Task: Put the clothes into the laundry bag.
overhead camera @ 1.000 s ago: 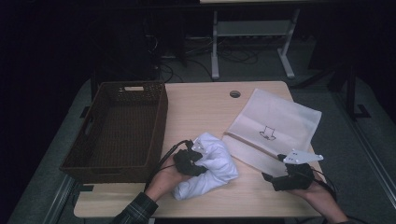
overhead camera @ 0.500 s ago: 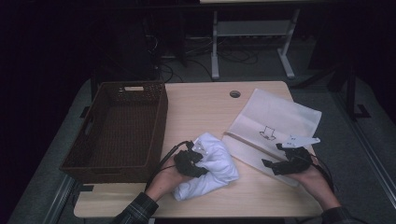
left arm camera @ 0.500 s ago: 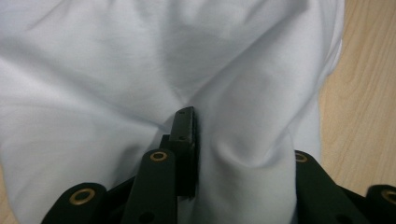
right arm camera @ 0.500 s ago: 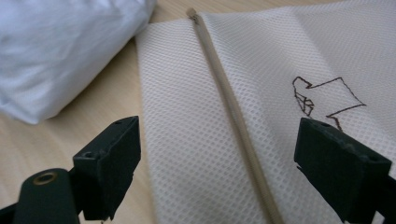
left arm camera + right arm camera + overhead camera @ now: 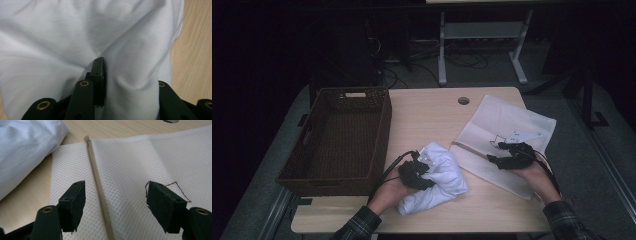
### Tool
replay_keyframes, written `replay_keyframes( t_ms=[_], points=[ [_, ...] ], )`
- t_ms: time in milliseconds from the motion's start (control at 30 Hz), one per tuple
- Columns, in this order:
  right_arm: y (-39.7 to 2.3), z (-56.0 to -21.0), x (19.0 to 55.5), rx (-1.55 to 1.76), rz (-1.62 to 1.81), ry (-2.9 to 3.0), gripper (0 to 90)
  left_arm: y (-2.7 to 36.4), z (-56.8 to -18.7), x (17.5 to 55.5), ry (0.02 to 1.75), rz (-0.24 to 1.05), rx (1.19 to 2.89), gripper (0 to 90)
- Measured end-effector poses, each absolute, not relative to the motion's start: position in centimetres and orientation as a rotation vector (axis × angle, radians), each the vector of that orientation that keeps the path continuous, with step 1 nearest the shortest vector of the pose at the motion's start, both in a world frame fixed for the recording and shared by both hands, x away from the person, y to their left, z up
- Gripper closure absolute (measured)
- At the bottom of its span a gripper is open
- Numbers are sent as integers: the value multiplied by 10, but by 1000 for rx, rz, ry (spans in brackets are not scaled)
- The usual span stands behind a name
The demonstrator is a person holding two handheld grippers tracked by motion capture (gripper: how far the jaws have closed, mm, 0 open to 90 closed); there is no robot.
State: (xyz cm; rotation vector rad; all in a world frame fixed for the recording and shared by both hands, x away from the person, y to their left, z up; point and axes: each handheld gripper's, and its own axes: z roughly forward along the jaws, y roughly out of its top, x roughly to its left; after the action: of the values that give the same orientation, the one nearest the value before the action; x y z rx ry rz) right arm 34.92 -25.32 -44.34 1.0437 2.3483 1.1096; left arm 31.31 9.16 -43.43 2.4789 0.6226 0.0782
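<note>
Pinching a fold of the white cloth (image 5: 75, 37), the left gripper (image 5: 416, 171) has one black jaw buried in the fabric and the other pressing from the far side, so the bunched cloth is clamped between them. That cloth lies crumpled on the near part of the table (image 5: 427, 115), just right of the brown wicker basket (image 5: 339, 137) and touching the left hand.

The right gripper (image 5: 508, 156) hovers over the white mesh bag (image 5: 140, 157) with its jaws spread apart, though they have just been closing; between them runs the bag's pale zipper strip (image 5: 98, 185), and the pads do not press on it. A thin dark thread (image 5: 182, 190) loops on the mesh beside the farther jaw.

In the high view the mesh bag lies flat on the right part of the table, its near left corner close to the crumpled cloth without covering it. The basket stands on the left edge of the table, well apart from the bag.
</note>
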Motion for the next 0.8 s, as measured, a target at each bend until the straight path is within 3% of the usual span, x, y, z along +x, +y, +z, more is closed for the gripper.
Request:
replay_keyframes(
  t_ms=[300,533,633,667,800],
  points=[
    [-257,-464,363,1043,1024,2395,362,92,-434,313,623,73,2478,679],
    [-259,-469,364,1070,995,2405,613,91,-435,313,625,72,2478,680],
    [-260,-471,366,1079,994,2411,671,91,-435,313,624,73,2478,680],
    [-260,-472,367,1084,995,2415,754,91,-435,313,623,75,2479,680],
    [-259,-470,368,1087,1000,2388,859,91,-434,313,621,79,2481,681]
  ],
)
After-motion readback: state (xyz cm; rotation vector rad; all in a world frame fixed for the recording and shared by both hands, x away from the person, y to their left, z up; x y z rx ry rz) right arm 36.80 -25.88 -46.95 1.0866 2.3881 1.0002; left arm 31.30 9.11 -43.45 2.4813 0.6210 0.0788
